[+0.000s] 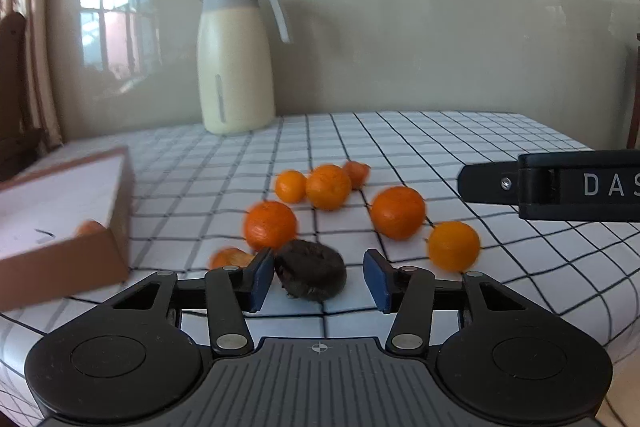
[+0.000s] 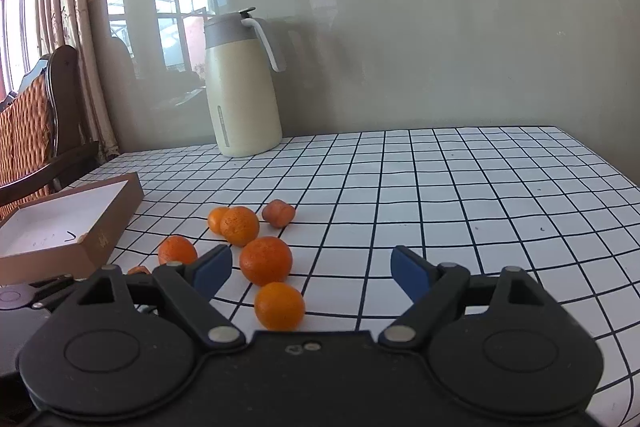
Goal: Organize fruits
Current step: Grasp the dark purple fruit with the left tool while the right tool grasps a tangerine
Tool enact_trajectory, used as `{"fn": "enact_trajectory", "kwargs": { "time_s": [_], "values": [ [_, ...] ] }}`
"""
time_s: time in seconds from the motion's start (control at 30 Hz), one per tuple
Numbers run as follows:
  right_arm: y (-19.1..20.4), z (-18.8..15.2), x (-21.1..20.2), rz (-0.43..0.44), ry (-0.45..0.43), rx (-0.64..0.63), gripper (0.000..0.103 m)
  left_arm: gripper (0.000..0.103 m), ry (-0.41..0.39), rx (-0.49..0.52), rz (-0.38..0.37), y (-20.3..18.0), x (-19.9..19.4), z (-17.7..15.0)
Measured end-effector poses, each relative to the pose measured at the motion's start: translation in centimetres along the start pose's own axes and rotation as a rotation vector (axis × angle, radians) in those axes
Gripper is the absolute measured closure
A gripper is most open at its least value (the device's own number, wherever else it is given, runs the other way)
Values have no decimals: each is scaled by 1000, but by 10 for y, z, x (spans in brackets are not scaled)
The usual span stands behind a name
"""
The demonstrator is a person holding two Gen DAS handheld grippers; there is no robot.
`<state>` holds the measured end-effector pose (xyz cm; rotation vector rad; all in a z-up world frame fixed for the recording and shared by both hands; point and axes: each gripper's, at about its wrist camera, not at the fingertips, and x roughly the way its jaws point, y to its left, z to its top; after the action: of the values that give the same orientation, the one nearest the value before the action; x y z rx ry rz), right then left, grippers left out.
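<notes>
I find a dark, wrinkled fruit [image 1: 310, 273], which I cannot identify more closely, lying on the bench [image 1: 460, 139] between the blue pads of my left claw [image 1: 318, 279]. The left pad [image 1: 262, 277] touches it or nearly so; the right pad stands clear, so the claw is partly open and grips nothing. No earlier view is available to me.

Just behind the dark fruit sits an orange [image 1: 270, 225], and a smaller orange piece [image 1: 230, 258] lies partly hidden behind the left finger. Further back three oranges cluster [image 1: 328, 186], touching or nearly so. Two more oranges [image 1: 398, 212] [image 1: 453, 245] lie to the right, near each other.

To the left stands a shallow brown cardboard box [image 1: 118, 211] with a white interior; an orange object [image 1: 90, 228] shows at its near corner, blurred.

My right claw [image 2: 312, 269] stands wide and empty above the bench, with one orange [image 2: 279, 305] between and below its fingers, untouched. Its side enters the left wrist view at the right edge.

At the back of the checked cloth, against the wall, stands a cream thermal jug [image 1: 236, 67] with a grey lid, upright.
</notes>
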<state>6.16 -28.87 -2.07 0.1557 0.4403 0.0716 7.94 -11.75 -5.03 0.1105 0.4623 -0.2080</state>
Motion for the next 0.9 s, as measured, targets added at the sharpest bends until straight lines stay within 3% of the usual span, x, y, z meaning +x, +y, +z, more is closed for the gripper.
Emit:
{"fn": "enact_trajectory", "kwargs": {
  "time_s": [0.17,0.23,0.43,0.6,0.77,0.9],
  "values": [
    [-4,-1,0,-7,3,8,24,53,27,-27,3,-2,10,0],
    [-5,-1,1,-8,7,8,24,61,49,-56,6,1,17,0],
    [-3,-2,8,0,28,5,28,62,36,-63,3,1,19,-2],
    [4,-5,18,21,67,-7,50,62,30,-66,26,7,17,-3],
    [13,-9,27,23,100,-34,53,63,30,-40,34,11,14,-5],
    [16,-11,37,33,131,-32,70,63,30,-36,32,14,13,-6]
  ]
}}
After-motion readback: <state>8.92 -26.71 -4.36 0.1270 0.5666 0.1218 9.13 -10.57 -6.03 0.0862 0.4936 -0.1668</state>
